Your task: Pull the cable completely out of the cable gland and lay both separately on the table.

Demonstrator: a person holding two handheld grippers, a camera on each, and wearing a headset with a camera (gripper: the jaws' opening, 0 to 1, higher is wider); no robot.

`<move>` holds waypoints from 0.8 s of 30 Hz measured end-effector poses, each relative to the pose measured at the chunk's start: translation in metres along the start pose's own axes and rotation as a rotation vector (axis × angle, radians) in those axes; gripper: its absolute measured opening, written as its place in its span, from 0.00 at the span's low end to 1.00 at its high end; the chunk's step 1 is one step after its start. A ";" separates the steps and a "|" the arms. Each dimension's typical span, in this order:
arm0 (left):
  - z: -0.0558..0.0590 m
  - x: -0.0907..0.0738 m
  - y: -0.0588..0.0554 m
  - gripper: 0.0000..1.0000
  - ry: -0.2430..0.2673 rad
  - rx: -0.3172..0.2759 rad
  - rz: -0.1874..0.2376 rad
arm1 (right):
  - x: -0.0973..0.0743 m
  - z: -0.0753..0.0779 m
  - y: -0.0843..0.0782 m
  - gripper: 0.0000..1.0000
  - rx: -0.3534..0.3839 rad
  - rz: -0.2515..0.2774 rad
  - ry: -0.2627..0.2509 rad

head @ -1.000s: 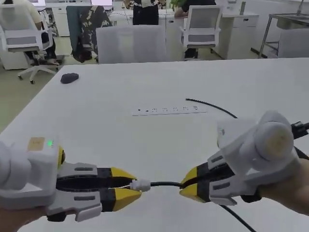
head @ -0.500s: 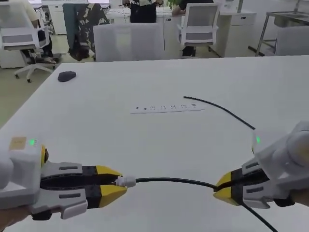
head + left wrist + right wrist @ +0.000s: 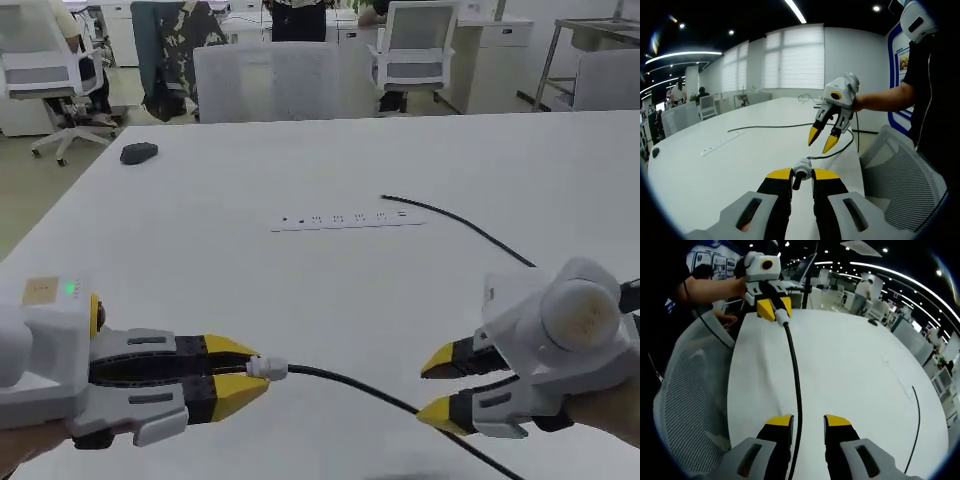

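Note:
My left gripper (image 3: 262, 372) is shut on a small white cable gland (image 3: 268, 369) low over the white table (image 3: 300, 290). A black cable (image 3: 350, 386) leaves the gland and slopes down to the right toward the near edge. My right gripper (image 3: 437, 392) stands open around the cable without pinching it. In the right gripper view the cable (image 3: 795, 405) runs between the open yellow tips up to the gland (image 3: 781, 317) in the left gripper (image 3: 772, 309). In the left gripper view the gland (image 3: 801, 167) sits between the shut tips, with the open right gripper (image 3: 823, 140) beyond.
A white power strip (image 3: 345, 221) lies mid-table with its thin black cord (image 3: 460, 228) curving right. A dark mouse (image 3: 139, 152) rests at the far left. Office chairs (image 3: 265, 85) line the far edge. A mesh chair (image 3: 685, 405) stands at the near edge.
The right gripper slid right along the cable away from the left one, then opened and let the cable go. The cable now sags lower. The left gripper kept hold of the gland.

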State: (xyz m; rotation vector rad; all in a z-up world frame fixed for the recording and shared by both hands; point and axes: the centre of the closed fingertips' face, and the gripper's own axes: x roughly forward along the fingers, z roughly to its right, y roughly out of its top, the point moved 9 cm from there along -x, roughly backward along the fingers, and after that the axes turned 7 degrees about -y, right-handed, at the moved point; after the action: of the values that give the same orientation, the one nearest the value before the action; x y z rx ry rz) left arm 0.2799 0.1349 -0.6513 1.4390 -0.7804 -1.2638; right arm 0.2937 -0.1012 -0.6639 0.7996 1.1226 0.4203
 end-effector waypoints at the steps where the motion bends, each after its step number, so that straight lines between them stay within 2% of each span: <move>1: 0.000 0.000 0.000 0.14 -0.001 0.004 -0.005 | 0.001 -0.001 0.009 0.21 -0.007 0.040 0.003; 3: 0.001 0.001 0.000 0.14 -0.003 0.000 -0.006 | 0.004 -0.005 0.025 0.19 -0.039 0.085 0.022; 7: 0.002 0.001 0.001 0.14 -0.006 0.004 -0.009 | 0.019 -0.012 0.050 0.18 -0.113 0.084 0.050; 11: 0.005 -0.001 0.002 0.14 -0.005 0.010 -0.011 | 0.031 -0.017 0.060 0.16 -0.145 0.090 0.073; 13: 0.007 -0.002 0.002 0.14 -0.003 0.013 -0.013 | 0.036 -0.022 0.065 0.12 -0.166 0.091 0.109; 15: 0.009 -0.003 0.002 0.14 -0.007 0.016 -0.017 | 0.039 -0.026 0.068 0.10 -0.180 0.091 0.124; 19: 0.009 -0.006 -0.001 0.14 -0.002 0.016 -0.026 | 0.044 -0.031 0.073 0.01 -0.225 0.092 0.134; 24: 0.012 -0.010 -0.005 0.14 0.008 0.005 -0.030 | 0.049 -0.035 0.075 0.00 -0.255 0.073 0.153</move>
State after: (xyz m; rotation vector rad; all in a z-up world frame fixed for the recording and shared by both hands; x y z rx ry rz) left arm 0.2656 0.1418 -0.6520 1.4646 -0.7594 -1.2787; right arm 0.2881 -0.0070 -0.6457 0.5923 1.1556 0.6803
